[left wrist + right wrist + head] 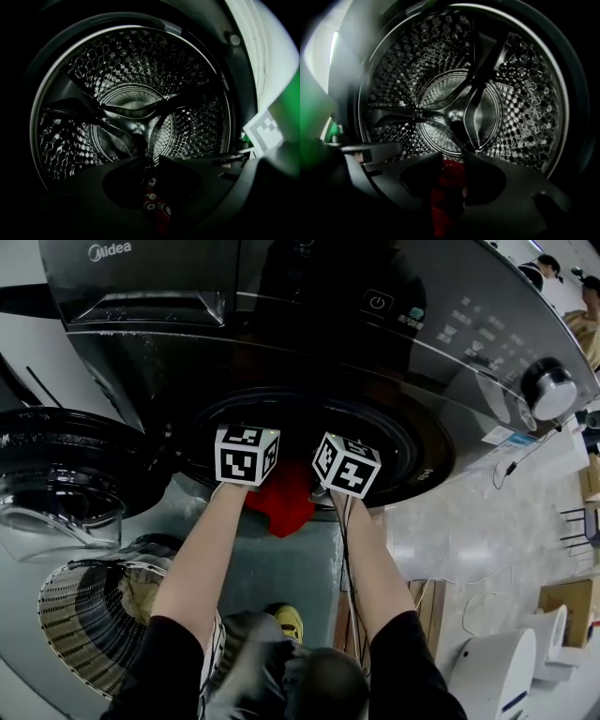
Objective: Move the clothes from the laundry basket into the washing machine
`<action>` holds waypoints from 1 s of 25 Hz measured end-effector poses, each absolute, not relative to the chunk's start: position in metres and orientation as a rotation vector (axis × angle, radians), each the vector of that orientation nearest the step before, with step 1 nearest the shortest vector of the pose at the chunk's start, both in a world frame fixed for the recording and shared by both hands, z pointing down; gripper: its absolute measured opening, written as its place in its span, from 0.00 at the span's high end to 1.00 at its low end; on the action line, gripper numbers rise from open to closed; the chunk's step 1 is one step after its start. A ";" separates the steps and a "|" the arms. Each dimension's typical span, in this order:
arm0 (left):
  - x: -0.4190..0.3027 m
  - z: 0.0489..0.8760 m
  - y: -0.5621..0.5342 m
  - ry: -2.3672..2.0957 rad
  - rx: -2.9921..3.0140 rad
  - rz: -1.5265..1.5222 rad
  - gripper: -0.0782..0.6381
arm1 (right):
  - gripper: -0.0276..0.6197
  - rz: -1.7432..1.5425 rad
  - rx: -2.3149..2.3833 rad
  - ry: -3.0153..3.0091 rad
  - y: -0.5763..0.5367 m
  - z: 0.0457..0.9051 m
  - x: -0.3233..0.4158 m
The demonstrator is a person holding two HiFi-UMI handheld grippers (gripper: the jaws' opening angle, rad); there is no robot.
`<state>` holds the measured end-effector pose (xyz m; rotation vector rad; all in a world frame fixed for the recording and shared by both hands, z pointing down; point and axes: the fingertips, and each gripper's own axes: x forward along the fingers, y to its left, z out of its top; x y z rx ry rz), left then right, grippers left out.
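Note:
A red garment hangs between my two grippers at the mouth of the dark washing machine. My left gripper and right gripper sit side by side at the round opening, pointing into it. In the left gripper view the left gripper is shut on red cloth printed with small circles, with the empty steel drum beyond. In the right gripper view the right gripper pinches a red fold in front of the drum. The other gripper's marker cube shows at the right edge.
The machine's round door stands swung open at the left. Below it, beside my left arm, is the ribbed laundry basket. A silver dial sits at the panel's right end. A white appliance and cardboard stand on the floor at the right.

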<state>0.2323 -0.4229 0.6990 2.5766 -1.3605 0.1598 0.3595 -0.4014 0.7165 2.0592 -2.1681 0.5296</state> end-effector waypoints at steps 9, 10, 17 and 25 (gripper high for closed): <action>0.231 0.679 -0.403 -1.376 2.613 0.128 0.83 | 0.92 0.480 2.090 -2.133 -0.377 0.701 0.366; 0.231 0.677 -0.399 -1.379 2.615 0.129 0.86 | 0.95 0.472 2.089 -2.136 -0.374 0.699 0.366; 0.225 0.675 -0.375 -1.382 2.588 0.131 0.88 | 0.95 0.411 2.045 -2.207 -0.351 0.681 0.360; 0.220 0.657 -0.351 -1.391 2.596 0.167 0.88 | 0.95 0.418 1.984 -2.263 -0.329 0.666 0.351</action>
